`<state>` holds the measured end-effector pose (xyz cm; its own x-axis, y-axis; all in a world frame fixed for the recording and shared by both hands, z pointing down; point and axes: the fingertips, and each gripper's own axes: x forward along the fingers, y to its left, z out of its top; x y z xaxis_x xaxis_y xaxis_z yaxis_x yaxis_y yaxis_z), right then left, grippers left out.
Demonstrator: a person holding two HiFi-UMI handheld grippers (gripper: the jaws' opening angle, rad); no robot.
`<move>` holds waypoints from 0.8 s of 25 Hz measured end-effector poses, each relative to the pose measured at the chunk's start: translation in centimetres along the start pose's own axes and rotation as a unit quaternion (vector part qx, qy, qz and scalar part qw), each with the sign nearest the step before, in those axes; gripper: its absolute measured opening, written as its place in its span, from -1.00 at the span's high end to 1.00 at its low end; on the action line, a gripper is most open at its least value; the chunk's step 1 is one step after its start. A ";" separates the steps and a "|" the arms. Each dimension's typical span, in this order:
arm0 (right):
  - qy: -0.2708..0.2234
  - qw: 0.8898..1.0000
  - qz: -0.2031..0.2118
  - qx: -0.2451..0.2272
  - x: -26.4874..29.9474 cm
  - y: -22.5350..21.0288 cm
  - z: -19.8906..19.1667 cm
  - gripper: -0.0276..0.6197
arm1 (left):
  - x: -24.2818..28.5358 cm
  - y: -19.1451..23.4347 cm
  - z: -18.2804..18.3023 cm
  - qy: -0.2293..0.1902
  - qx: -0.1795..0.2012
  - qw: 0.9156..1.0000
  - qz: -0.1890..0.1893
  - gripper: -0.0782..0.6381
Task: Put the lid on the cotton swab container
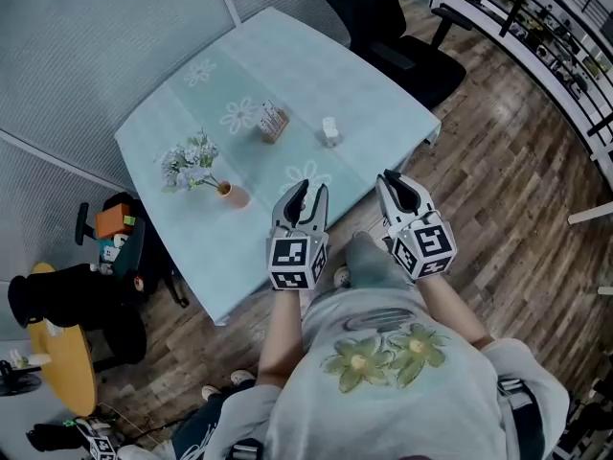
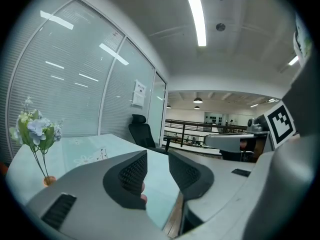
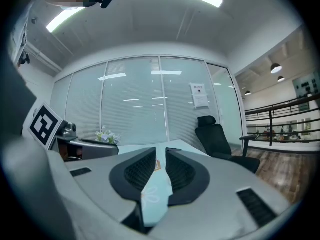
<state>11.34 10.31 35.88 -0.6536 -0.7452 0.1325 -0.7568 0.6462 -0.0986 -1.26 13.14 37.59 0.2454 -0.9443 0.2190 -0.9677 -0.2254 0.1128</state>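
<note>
On the pale green tablecloth [image 1: 287,65] stands a small box-like container [image 1: 273,121] with brownish striped contents. To its right sits a small white piece [image 1: 329,130]; I cannot tell if it is the lid. My left gripper [image 1: 305,197] and right gripper [image 1: 396,186] hover side by side at the table's near edge, well short of both objects. The left gripper [image 2: 157,170] has a clear gap between its pads with nothing in it. The right gripper [image 3: 160,171] also stands slightly open and empty, with the container [image 3: 158,164] far off in the gap.
A vase of pale flowers [image 1: 192,166] stands at the table's left side, also in the left gripper view as flowers [image 2: 34,129]. A black office chair [image 1: 388,27] is behind the table. Bags and a yellow round stool [image 1: 62,357] lie on the floor at left. A railing [image 1: 536,27] runs along the right.
</note>
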 end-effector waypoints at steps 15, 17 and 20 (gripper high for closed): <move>0.029 0.999 0.028 0.002 6.3 -3.1 -0.7 0.36 | 5.0 2.4 -1.5 0.062 0.078 0.993 -0.055 -0.05; 0.030 0.999 0.027 0.006 7.6 -3.8 -0.6 0.36 | 6.1 3.5 -1.1 0.060 0.078 0.994 -0.055 -0.05; 0.035 0.999 0.024 0.014 9.0 -4.4 -1.1 0.36 | 7.8 4.6 -1.2 0.065 0.084 0.992 -0.065 -0.07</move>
<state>8.81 0.89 38.59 -0.6871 -0.6998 0.1955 -0.7256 0.6752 -0.1331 -3.69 5.06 40.97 0.3636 -0.8682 0.3376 -0.9206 -0.3902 -0.0122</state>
